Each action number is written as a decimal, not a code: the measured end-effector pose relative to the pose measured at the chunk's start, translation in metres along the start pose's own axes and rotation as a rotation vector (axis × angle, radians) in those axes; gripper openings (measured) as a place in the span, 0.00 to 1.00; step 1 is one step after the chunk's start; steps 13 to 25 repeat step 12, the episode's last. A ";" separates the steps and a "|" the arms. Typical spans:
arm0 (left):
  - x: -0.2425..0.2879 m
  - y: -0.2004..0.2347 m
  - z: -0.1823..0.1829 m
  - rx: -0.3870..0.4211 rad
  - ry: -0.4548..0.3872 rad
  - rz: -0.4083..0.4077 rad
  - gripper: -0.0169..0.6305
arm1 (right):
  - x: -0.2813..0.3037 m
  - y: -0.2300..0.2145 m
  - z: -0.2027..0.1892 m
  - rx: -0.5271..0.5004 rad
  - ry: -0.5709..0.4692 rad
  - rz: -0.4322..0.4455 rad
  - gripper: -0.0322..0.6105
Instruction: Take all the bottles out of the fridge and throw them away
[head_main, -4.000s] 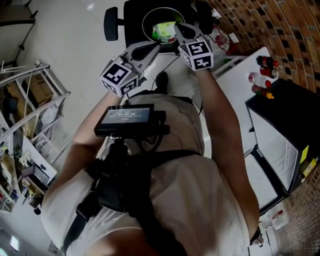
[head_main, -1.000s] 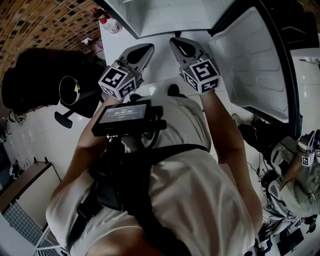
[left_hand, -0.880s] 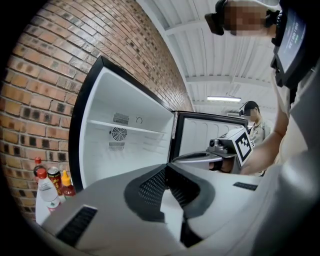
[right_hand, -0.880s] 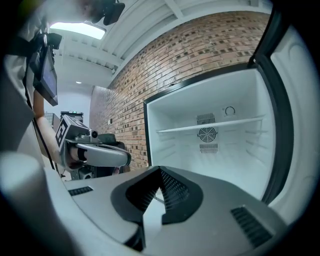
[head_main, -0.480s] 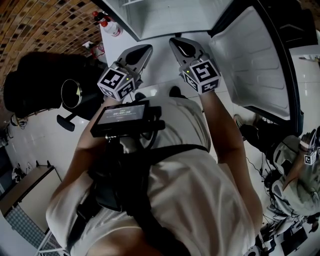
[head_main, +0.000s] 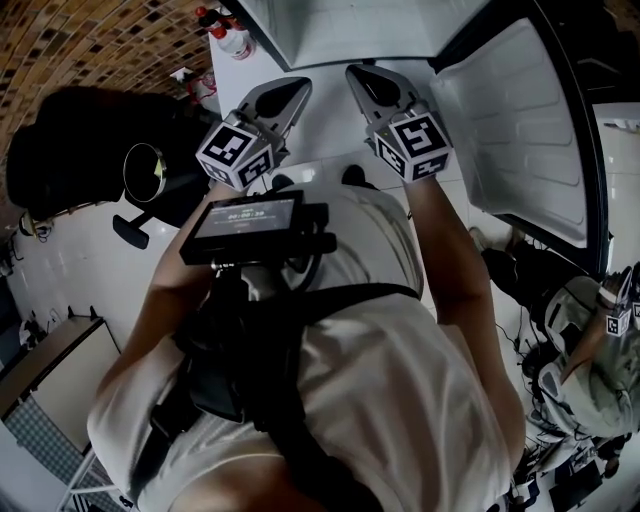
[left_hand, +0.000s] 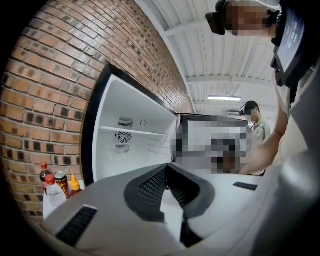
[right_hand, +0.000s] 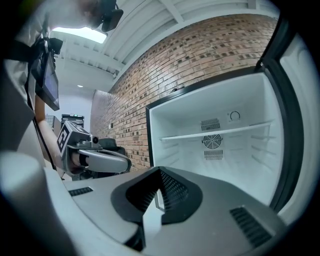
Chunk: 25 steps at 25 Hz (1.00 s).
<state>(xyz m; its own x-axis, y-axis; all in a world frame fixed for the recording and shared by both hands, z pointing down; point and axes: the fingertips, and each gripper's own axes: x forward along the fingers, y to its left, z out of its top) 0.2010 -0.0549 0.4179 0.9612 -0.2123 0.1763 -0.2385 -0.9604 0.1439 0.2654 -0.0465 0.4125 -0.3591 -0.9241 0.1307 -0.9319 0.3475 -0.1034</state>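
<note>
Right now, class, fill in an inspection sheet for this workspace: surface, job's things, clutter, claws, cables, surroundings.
surface: white ledge beside the fridge, bearing bottles.
job's things: fridge open, one shelf showing, no bottles inside; bottles and a can stand outside.
clutter: black chair.
claws: left claw shut, empty; right claw shut, empty.
cables: lead looped under chest device.
surroundings: brick wall; second person.

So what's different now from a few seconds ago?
The person turned away from the bin to face the open fridge, so the left hand-held gripper and right hand-held gripper now point toward it. Nothing was picked up or dropped. Both stayed shut and empty, and the bottles beside the fridge stayed put.
</note>
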 end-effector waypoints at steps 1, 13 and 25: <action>0.000 0.000 0.001 0.000 -0.002 0.000 0.03 | 0.000 0.000 0.000 -0.001 0.000 0.000 0.05; 0.001 0.003 0.003 0.013 -0.004 0.000 0.03 | 0.002 -0.001 0.001 -0.004 -0.009 0.000 0.05; 0.001 0.003 0.003 0.013 -0.004 0.000 0.03 | 0.002 -0.001 0.001 -0.004 -0.009 0.000 0.05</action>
